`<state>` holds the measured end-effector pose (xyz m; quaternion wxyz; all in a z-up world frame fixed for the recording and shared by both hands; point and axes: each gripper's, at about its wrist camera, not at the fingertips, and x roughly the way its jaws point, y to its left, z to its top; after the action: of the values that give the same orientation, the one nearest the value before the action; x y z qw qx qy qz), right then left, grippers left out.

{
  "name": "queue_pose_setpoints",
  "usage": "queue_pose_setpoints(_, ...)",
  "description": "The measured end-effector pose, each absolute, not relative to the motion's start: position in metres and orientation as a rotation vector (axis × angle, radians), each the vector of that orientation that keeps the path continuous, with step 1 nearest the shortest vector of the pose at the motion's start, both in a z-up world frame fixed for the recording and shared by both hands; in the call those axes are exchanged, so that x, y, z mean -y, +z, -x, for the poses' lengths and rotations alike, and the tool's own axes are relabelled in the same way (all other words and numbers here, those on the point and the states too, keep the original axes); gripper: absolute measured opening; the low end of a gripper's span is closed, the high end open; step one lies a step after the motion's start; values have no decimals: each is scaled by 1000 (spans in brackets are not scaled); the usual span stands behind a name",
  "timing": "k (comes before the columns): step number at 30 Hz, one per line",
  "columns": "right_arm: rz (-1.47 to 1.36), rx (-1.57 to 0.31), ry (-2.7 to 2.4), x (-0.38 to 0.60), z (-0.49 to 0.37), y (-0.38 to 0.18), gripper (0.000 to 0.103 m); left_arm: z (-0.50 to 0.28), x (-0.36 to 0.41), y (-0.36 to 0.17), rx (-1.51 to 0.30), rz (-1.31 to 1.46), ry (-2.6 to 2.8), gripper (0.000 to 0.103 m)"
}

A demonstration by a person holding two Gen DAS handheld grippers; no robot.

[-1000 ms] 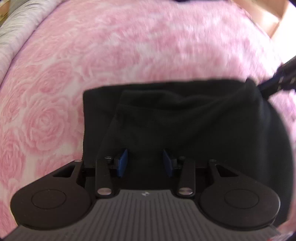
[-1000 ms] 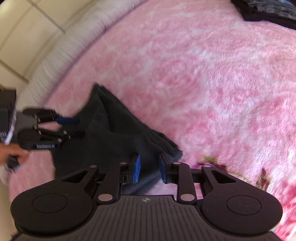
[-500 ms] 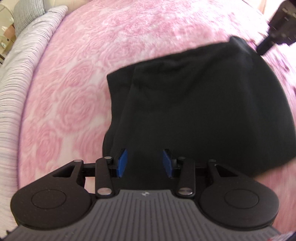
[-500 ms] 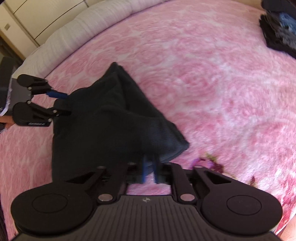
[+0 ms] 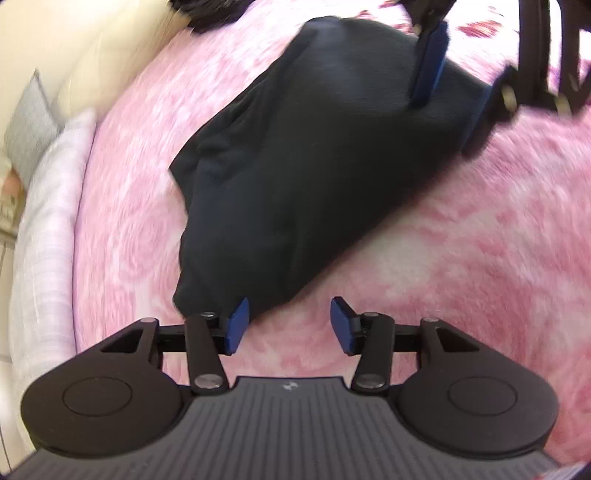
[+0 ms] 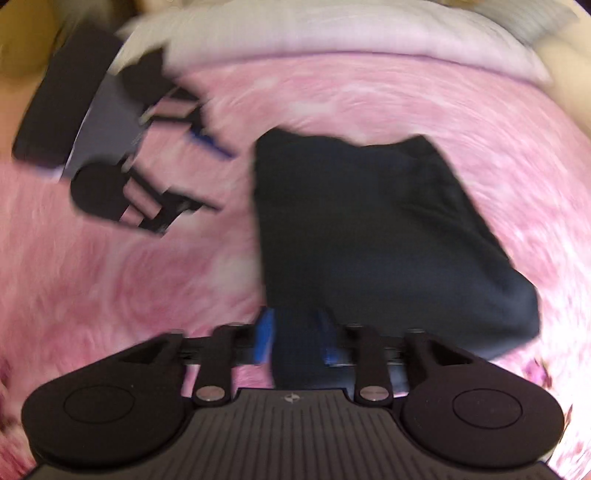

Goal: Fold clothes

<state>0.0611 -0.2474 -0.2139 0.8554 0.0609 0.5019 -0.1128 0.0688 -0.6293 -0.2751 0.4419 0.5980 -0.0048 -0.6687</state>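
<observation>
A black garment [image 5: 306, 173] lies folded on the pink rose-patterned blanket [image 5: 480, 277]. My left gripper [image 5: 290, 325] hovers at its near corner, jaws opening. The fabric edge is beside the left pad [image 5: 236, 325] and only blanket shows between the pads. In the blurred right wrist view the garment [image 6: 369, 229] fills the middle. My right gripper [image 6: 295, 338] is at its near edge, jaws opening, with a strip of fabric loose between the pads. The right gripper [image 5: 456, 92] also shows at the garment's far corner. The left gripper [image 6: 218, 175] is apart from the cloth.
Pale striped bedding [image 5: 48, 221] and a grey cushion [image 5: 29, 129] border the blanket on the left. Dark clothes [image 5: 207, 11] lie at the far edge. The same pale bedding [image 6: 332, 33] runs along the top of the right wrist view. Pink blanket surrounds the garment.
Both grippers swung sideways and rolled. The garment went from hanging between them to lying folded on the blanket. The right jaws, shut on its corner before, are now apart; the left pads have left the cloth.
</observation>
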Motion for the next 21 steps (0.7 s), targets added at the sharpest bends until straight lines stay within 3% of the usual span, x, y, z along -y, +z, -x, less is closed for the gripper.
queue_pose_setpoints(5, 21, -1121, -280, 224, -74, -238, 56, -63, 630, -294, 83, -1481, -1700, 52)
queue_pose_setpoints(14, 223, -1245, -359, 225, -47, -268, 54, -69, 647, -325, 473, -1651, -1711, 58)
queue_pose_setpoints(18, 284, -1224, -349, 220, -47, -272, 52, -77, 659, -334, 562, -1716, -1712, 48)
queue_pose_setpoints(19, 286, -1218, -344, 221, -48, -273, 46, -78, 663, -337, 569, -1724, -1719, 47)
queue_pose_setpoints(21, 291, -1207, -335, 224, -48, -274, 36, -77, 666, -338, 566, -1742, -1727, 30)
